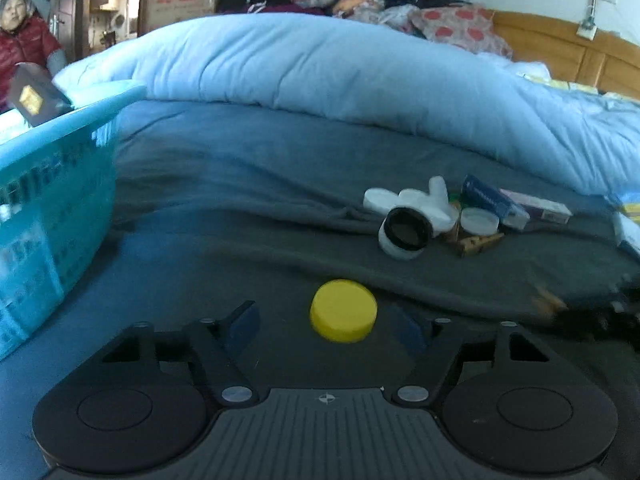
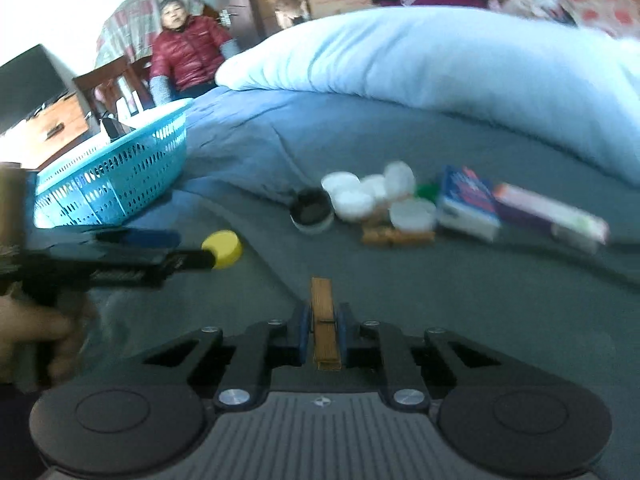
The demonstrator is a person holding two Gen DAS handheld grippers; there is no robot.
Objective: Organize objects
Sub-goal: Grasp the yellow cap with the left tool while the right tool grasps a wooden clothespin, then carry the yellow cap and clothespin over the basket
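My left gripper (image 1: 326, 326) is open, its fingers on either side of a yellow cap (image 1: 343, 311) lying on the grey blanket; the cap also shows in the right wrist view (image 2: 222, 249) at the left gripper's tip (image 2: 192, 250). My right gripper (image 2: 323, 330) is shut on a wooden clothespin (image 2: 324, 322), held above the blanket. A pile of white lids (image 1: 420, 204), a black-and-white jar (image 1: 404, 232), a blue box (image 1: 494, 200), a purple box (image 1: 536, 205) and clothespins (image 1: 478, 243) lies further back. A turquoise basket (image 1: 52, 184) stands at the left.
A rolled pale-blue duvet (image 1: 360, 80) lies across the bed behind the pile. A person in a red jacket (image 2: 186, 54) sits beyond the basket (image 2: 120, 176). A wooden headboard (image 1: 560, 52) is at the far right.
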